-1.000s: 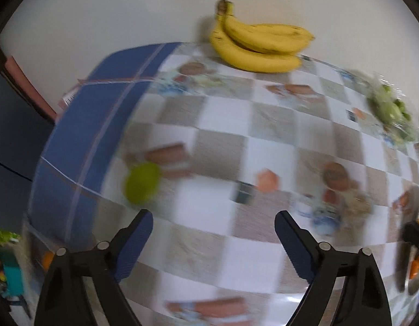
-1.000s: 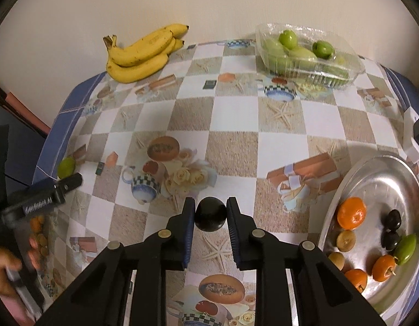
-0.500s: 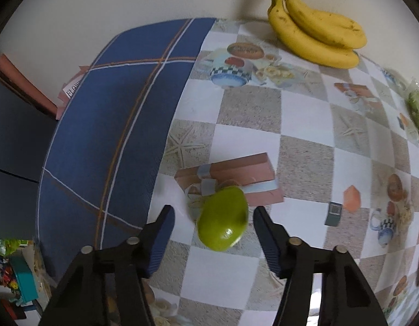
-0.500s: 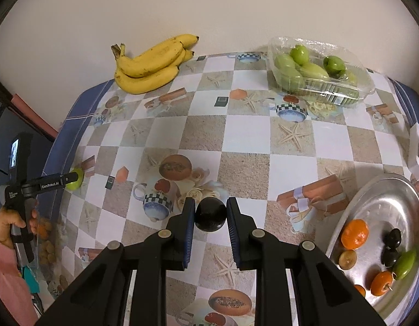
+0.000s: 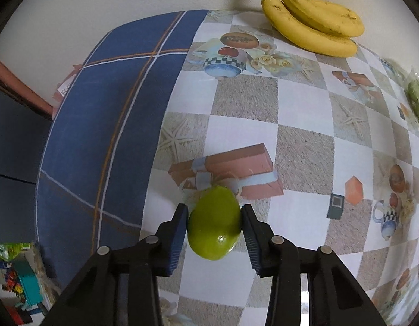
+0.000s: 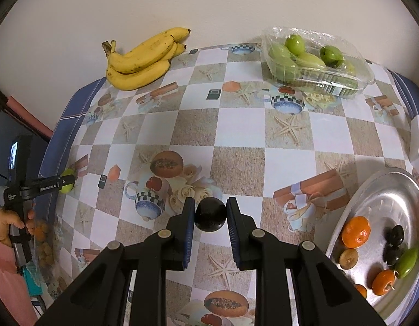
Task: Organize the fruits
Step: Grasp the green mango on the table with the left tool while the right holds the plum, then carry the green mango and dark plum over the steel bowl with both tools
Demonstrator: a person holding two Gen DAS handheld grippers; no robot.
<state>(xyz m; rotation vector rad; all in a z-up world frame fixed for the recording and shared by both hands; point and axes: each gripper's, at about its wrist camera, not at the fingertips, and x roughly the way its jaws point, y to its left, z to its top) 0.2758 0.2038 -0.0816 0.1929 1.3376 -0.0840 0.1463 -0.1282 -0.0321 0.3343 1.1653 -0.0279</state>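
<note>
A checkered tablecloth (image 6: pixel 242 125) with printed teacups covers the table before a plain wall (image 6: pixel 209 5).

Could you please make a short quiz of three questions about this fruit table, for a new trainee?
1. True or false: the right gripper is closed on a dark round fruit.
2. Which fruit sits between the left gripper pads? A) a banana B) a green fruit C) an orange
3. Fill in: the bananas lie at the far edge of the table, against the ____.

Key
1. True.
2. B. The green fruit is clamped between the pads, whose jaws have just been closing.
3. Wall.
</note>
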